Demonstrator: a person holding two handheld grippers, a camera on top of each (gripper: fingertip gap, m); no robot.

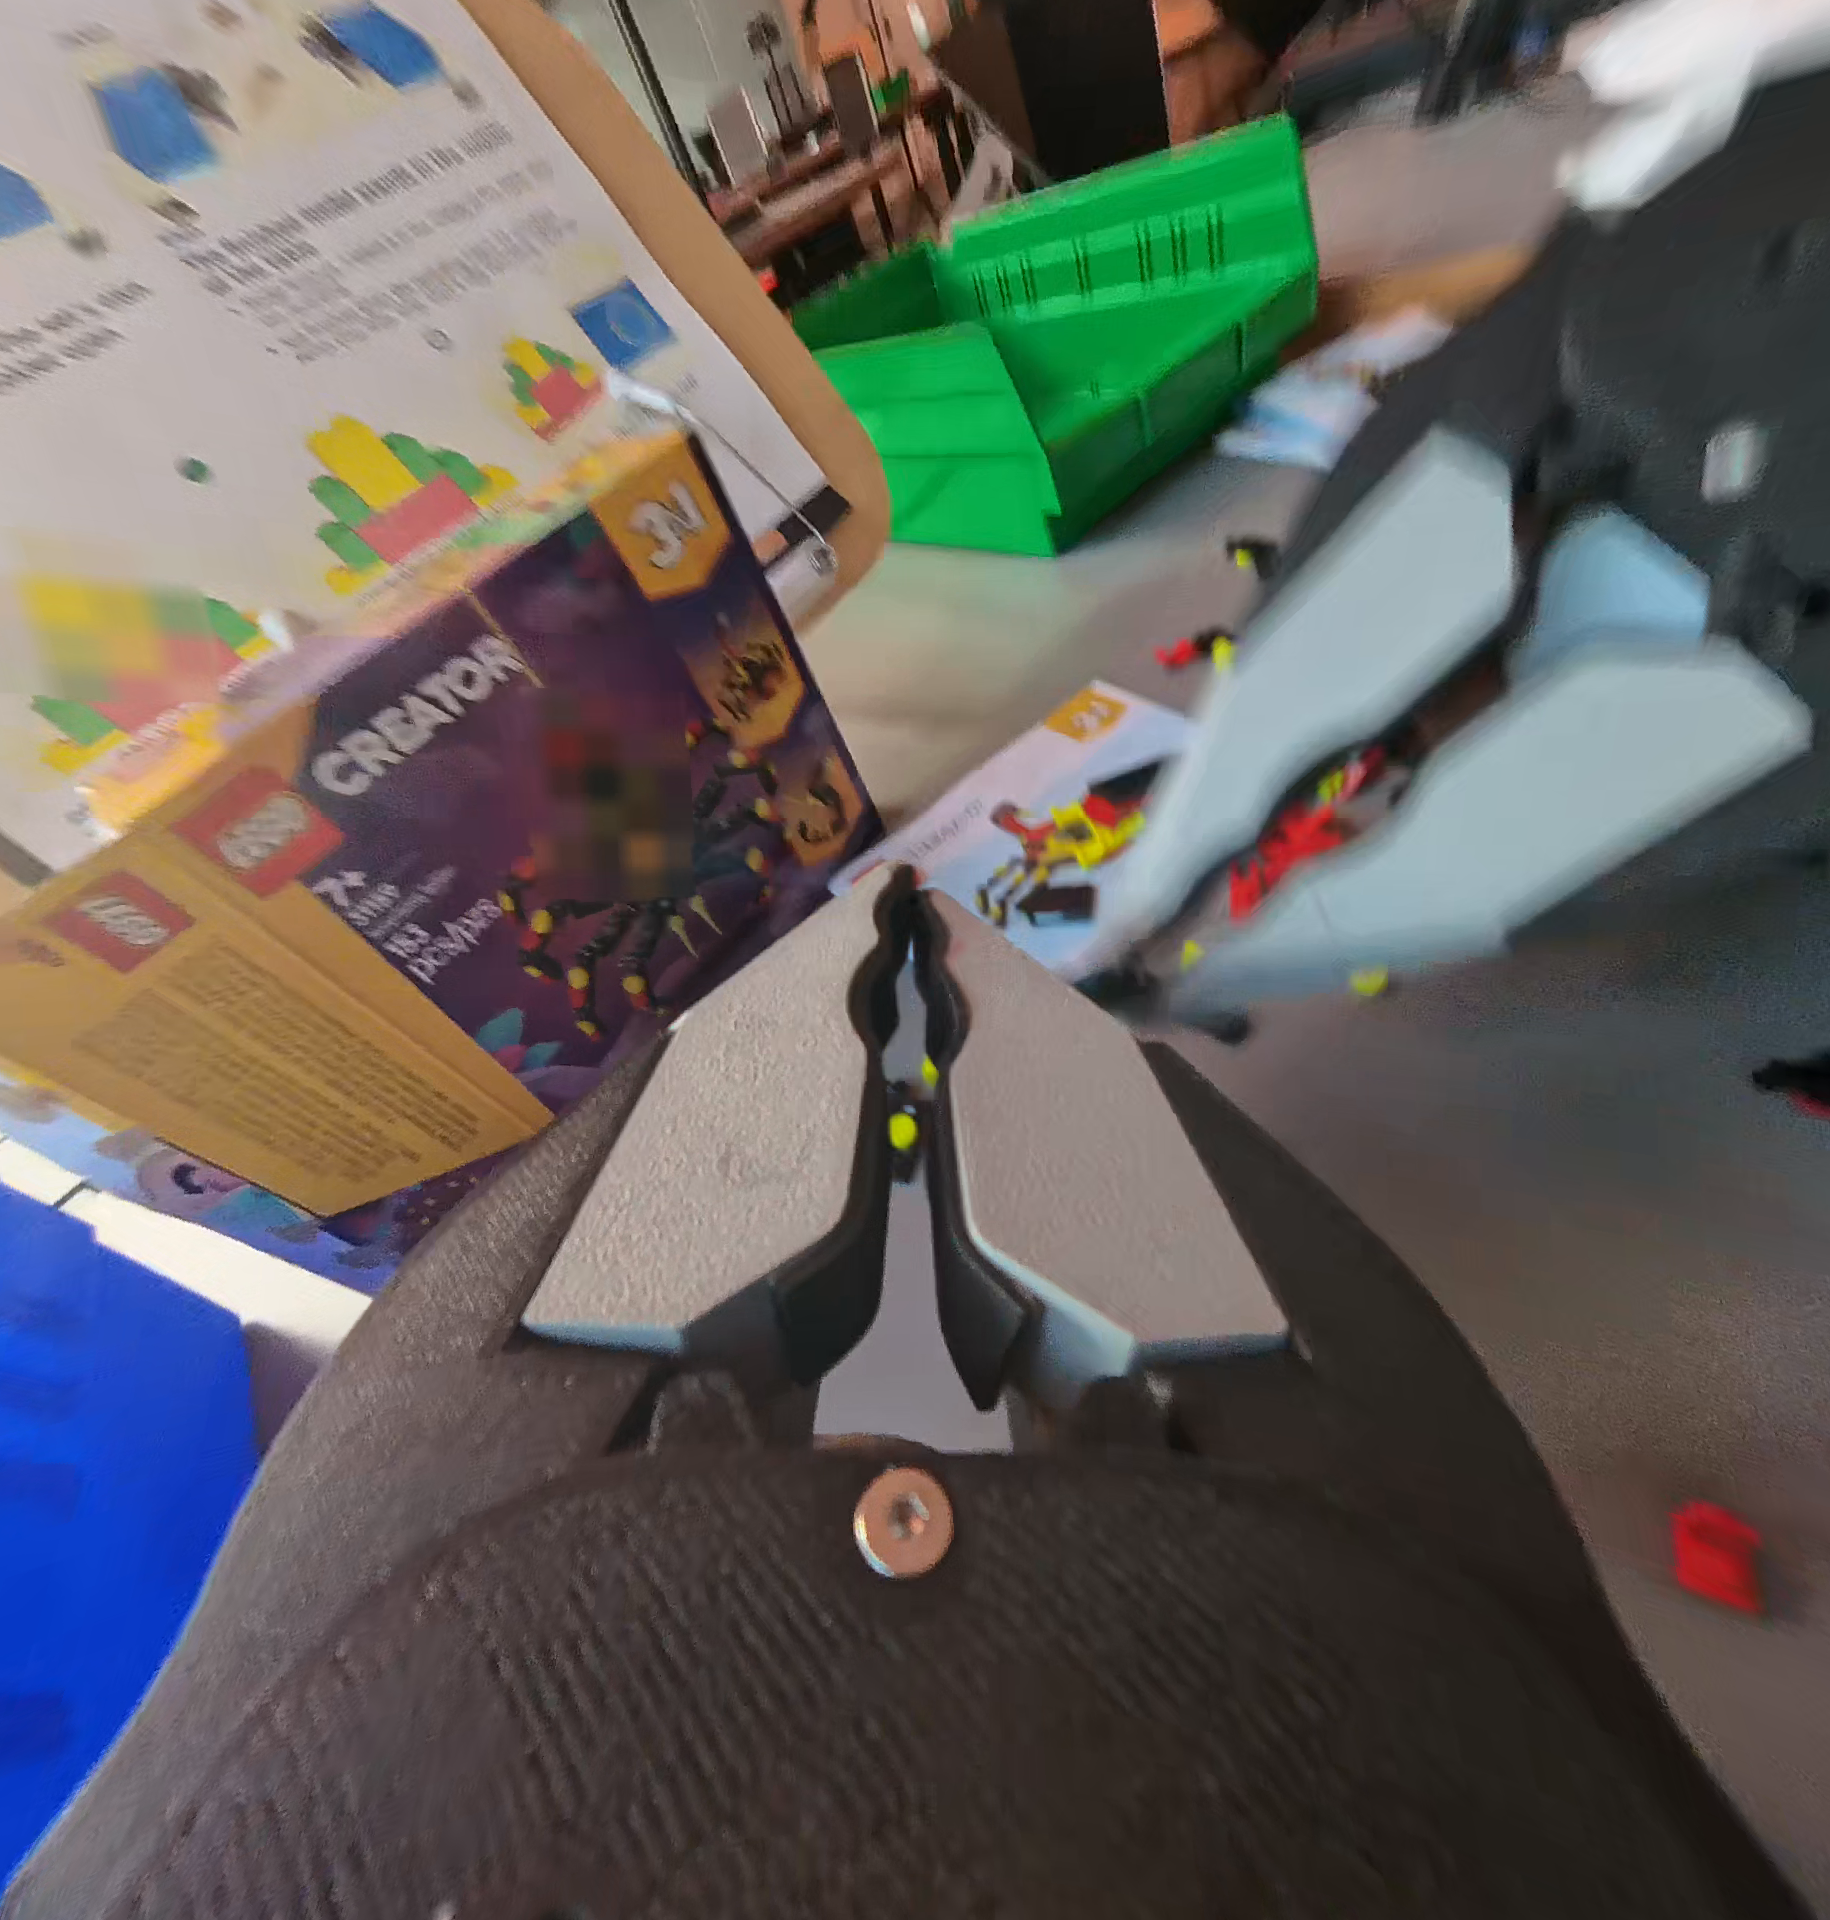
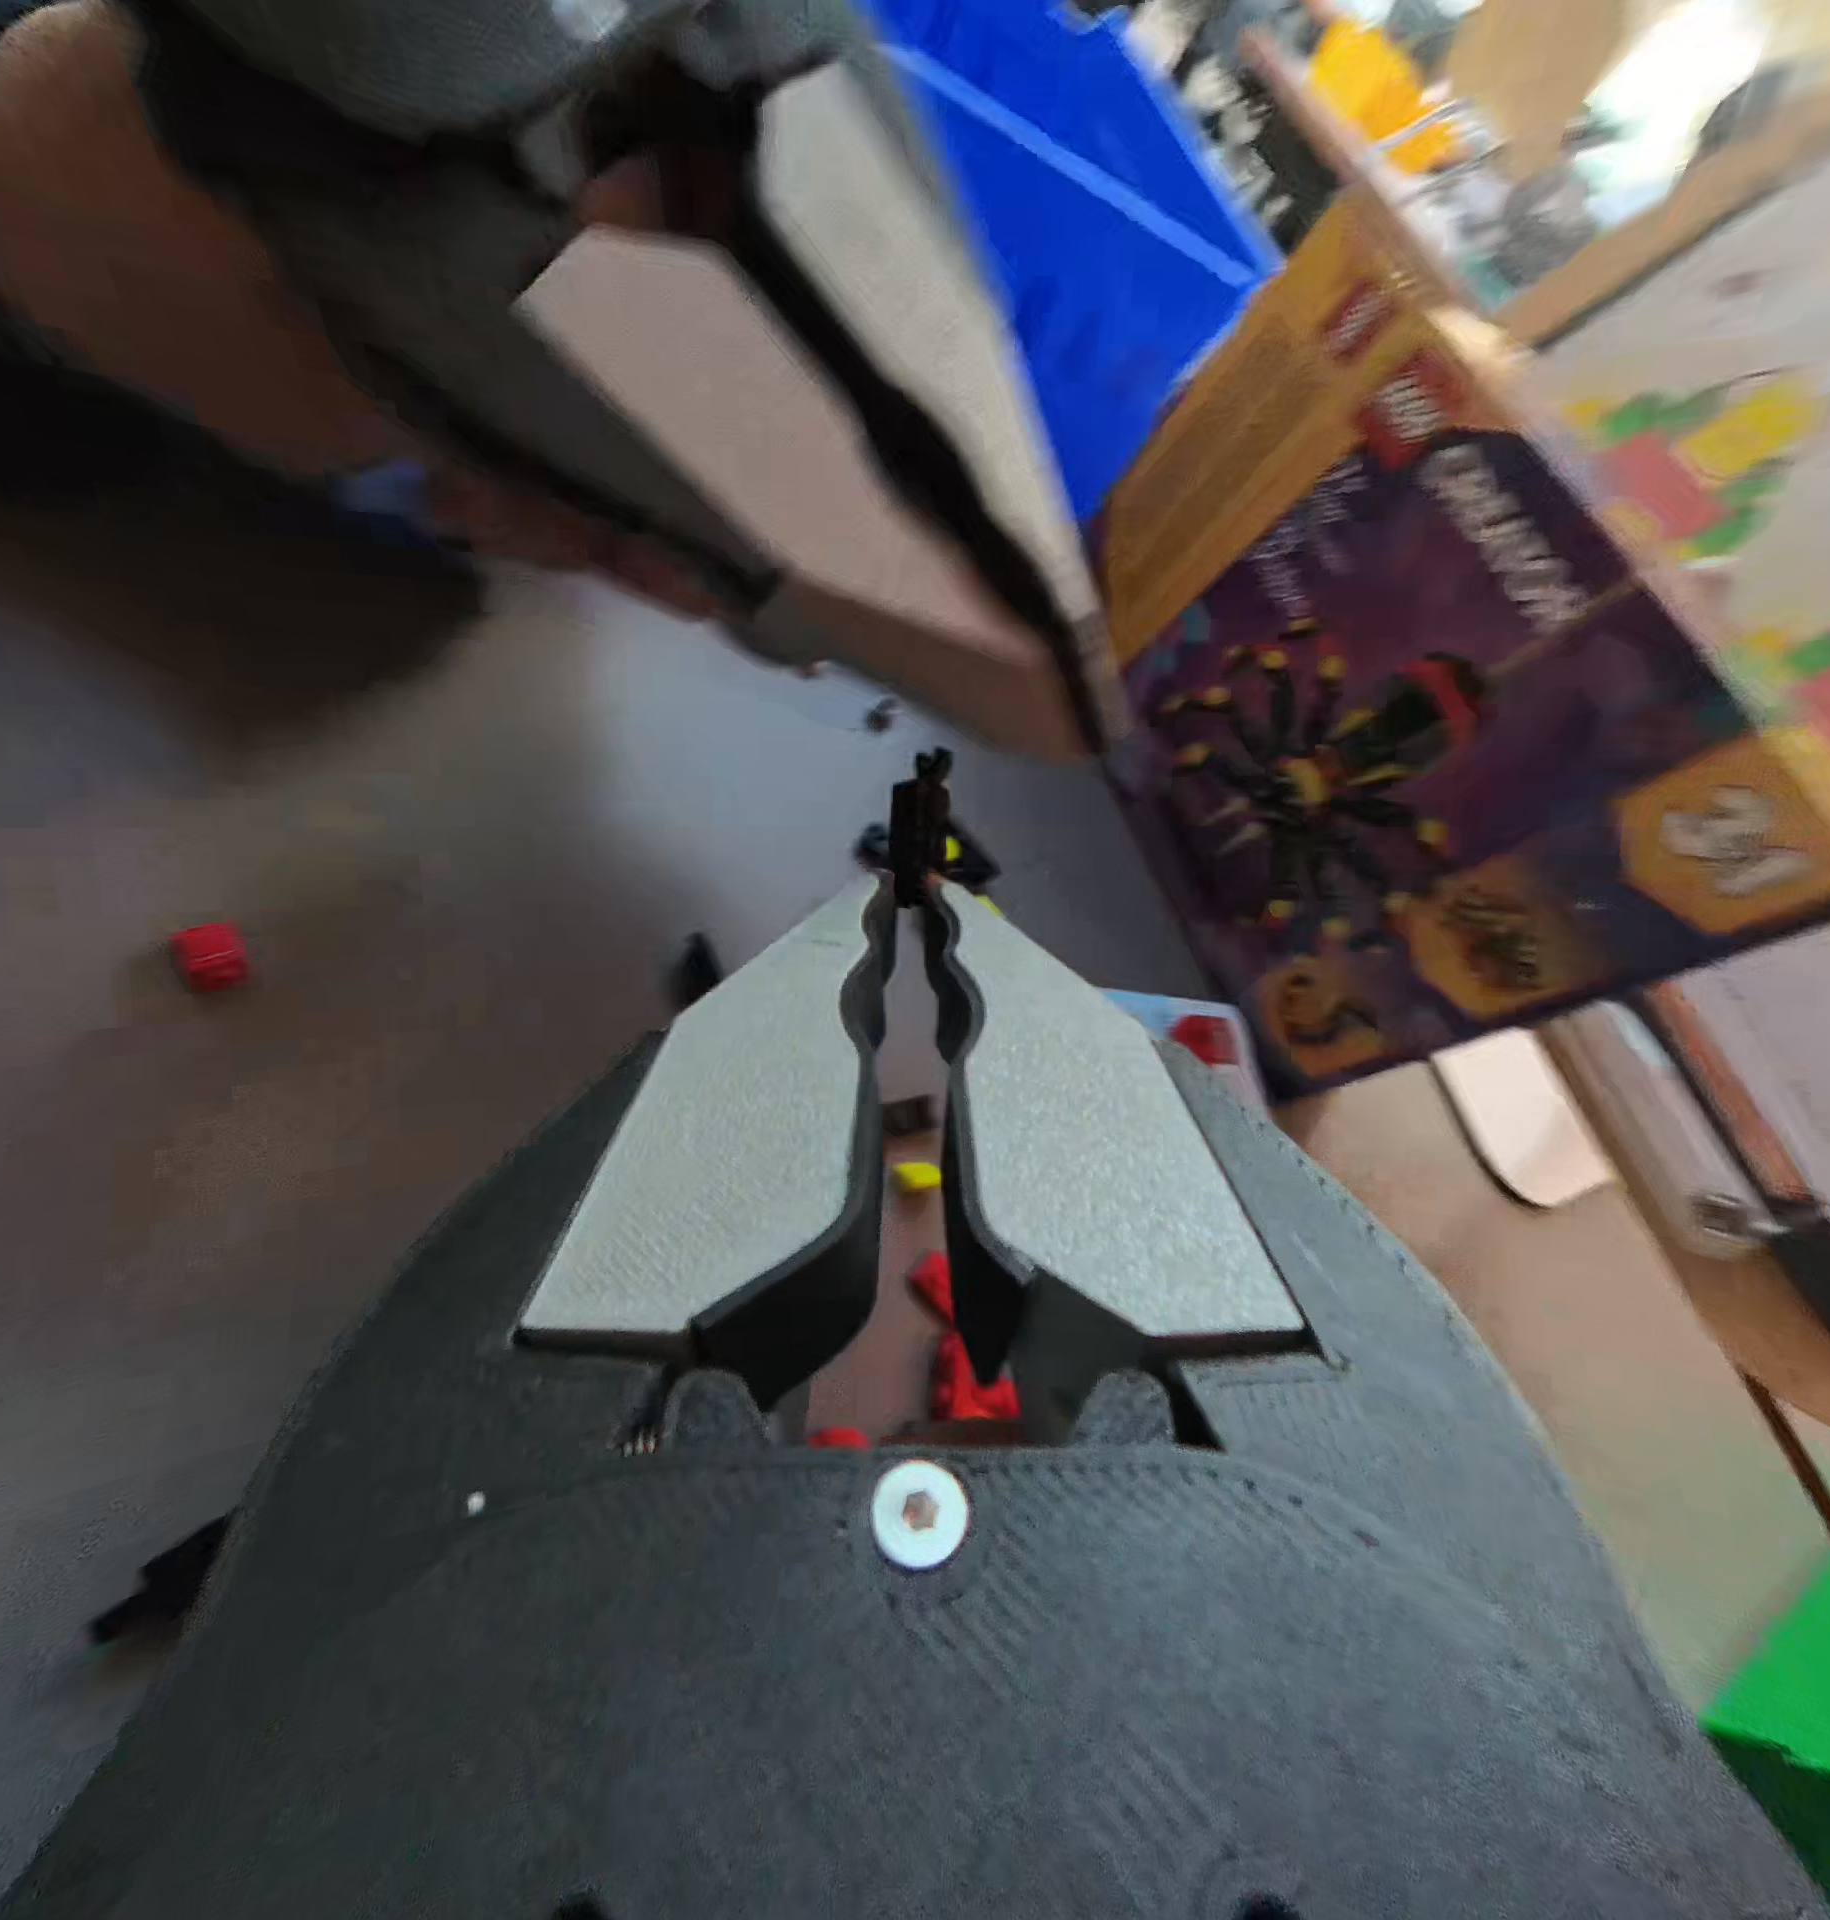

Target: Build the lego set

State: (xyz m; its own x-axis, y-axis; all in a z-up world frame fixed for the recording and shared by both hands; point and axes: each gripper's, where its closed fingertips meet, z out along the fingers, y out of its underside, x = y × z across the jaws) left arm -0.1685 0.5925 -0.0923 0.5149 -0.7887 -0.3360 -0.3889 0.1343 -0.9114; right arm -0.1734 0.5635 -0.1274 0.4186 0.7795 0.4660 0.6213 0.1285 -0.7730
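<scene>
My right gripper (image 2: 913, 891) is shut on a small black lego piece (image 2: 916, 821), which sticks out past the fingertips above the grey table (image 2: 423, 831). This gripper also shows blurred at the right of the left wrist view (image 1: 1165, 971), above a pile of red, yellow and black pieces (image 1: 1295, 862). My left gripper (image 1: 909, 899) is shut, with its black pads pressed together; I see nothing between the tips. Its fingers (image 2: 765, 436) show at the top of the right wrist view. A small black and yellow piece (image 1: 903, 1127) lies on the table below the left fingers.
A purple and yellow lego box (image 1: 537, 831) stands beside an instruction booklet (image 1: 1046, 821). A clipboard with a printed sheet (image 1: 319, 312) leans behind the box. Green bins (image 1: 1087, 343) sit at the back and a blue bin (image 1: 80, 1507) at the left. A loose red brick (image 1: 1714, 1569) lies apart.
</scene>
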